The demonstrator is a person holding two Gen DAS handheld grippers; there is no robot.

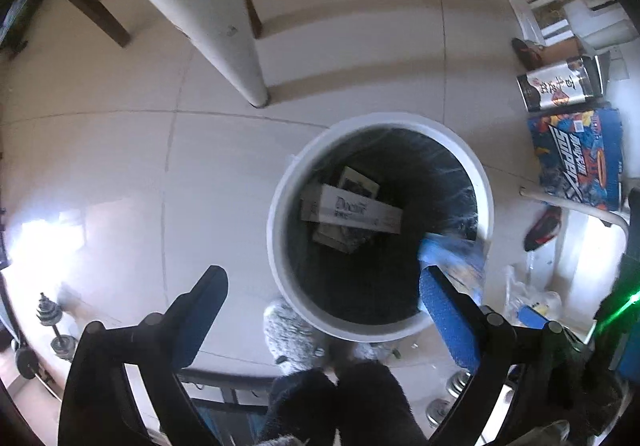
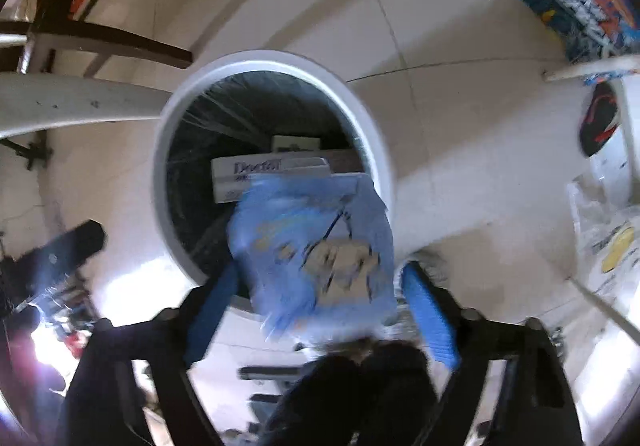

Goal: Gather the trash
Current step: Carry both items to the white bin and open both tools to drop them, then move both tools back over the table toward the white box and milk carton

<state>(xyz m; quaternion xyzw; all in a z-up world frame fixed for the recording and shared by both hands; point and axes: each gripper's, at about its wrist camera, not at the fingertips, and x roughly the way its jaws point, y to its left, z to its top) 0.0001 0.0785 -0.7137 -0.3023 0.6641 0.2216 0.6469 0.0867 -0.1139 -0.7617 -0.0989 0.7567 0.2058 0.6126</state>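
A white round trash bin [image 1: 280,181] with a dark liner stands on the floor; it also shows in the right wrist view [image 2: 168,125]. Inside lie a white "Doctor" box [image 1: 352,209] [image 2: 256,169] and other cartons. A blue packet [image 2: 316,246], blurred, is between my right gripper's [image 2: 320,298] spread fingers over the bin's near rim; whether it touches them is unclear. The packet shows in the left wrist view [image 1: 456,254] at the bin's right edge. My left gripper [image 1: 324,286] is open and empty above the bin's near rim.
A white table leg [image 1: 224,25] stands behind the bin. Colourful boxes [image 1: 576,157] and a dark carton [image 1: 560,83] lie to the right. Clear plastic bags [image 2: 604,230] lie at right. Dumbbells [image 1: 52,322] are at left. Fuzzy slippers [image 1: 292,334] are below the bin.
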